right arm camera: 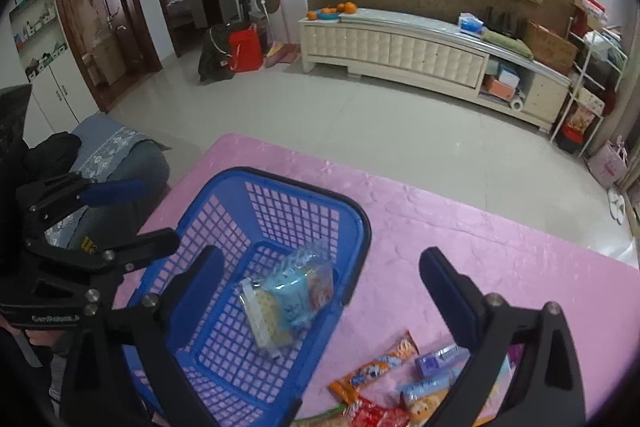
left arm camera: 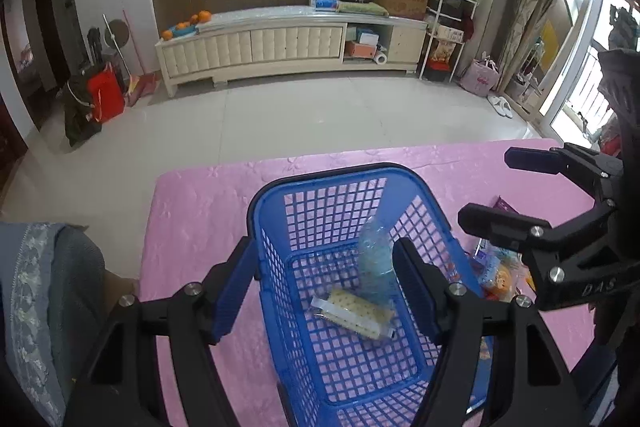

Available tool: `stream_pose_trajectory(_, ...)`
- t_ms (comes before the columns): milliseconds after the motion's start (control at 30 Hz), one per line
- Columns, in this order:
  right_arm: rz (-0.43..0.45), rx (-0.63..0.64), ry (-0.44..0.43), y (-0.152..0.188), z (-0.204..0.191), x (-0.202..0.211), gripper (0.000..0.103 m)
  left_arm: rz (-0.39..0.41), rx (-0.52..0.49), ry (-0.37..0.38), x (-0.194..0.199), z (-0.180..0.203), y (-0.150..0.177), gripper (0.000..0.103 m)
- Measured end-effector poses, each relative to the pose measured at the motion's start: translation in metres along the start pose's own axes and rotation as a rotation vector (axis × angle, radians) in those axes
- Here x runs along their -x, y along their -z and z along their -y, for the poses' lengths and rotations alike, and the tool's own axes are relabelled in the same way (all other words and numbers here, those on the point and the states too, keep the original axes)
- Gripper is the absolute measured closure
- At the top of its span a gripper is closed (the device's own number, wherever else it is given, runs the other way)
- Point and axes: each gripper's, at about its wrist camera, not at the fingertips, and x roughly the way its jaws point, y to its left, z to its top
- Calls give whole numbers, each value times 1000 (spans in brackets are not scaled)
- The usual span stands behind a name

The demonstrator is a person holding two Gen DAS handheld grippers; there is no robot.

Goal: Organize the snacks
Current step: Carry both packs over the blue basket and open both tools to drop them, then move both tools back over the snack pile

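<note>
judging from how things lie, i'd say i'm early in the job: two packets are already in the blue basket [right arm camera: 224, 223], a pale yellow cracker packet [right arm camera: 262, 315] flat on its mesh floor and a light blue snack pouch [right arm camera: 298, 285] leaning partly over it. what's left sits outside, to the right of the basket on the pink tablecloth [right arm camera: 460, 239]: an orange stick packet [right arm camera: 376, 367], a purple-wrapped sweet [right arm camera: 434, 361], a red packet [right arm camera: 370, 415] and a few more half hidden behind my right tool. my left gripper [left arm camera: 326, 291] is spread wide and holds nothing, one finger outside the basket's left wall and the other over its inside. my right gripper [right arm camera: 320, 295] is also wide and empty, hanging above the cloth between basket and pile. i reckon most of the sorting is still ahead.
</note>
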Motion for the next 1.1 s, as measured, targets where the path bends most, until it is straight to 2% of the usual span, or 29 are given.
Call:
stream_pose_trajectory(267,27,-42,14,21,2,39,3,42,-31,-10,36,26,12,33)
stream_pose_trajectory(433,43,-67,16,33,5,64,3,50,-18,19,54,43,20,33)
stream_pose_trajectory(700,71,-73,39,60,16,106,3,73,-43,22,83,80,36,33)
stream_pose_trajectory(867,87,-88,63,77,30,125,3,50,-52,7,89,107,50,33)
stream_pose_trajectory(1100,57,-124,89,114,57,136,3,34,-22,42,86,143,71,33)
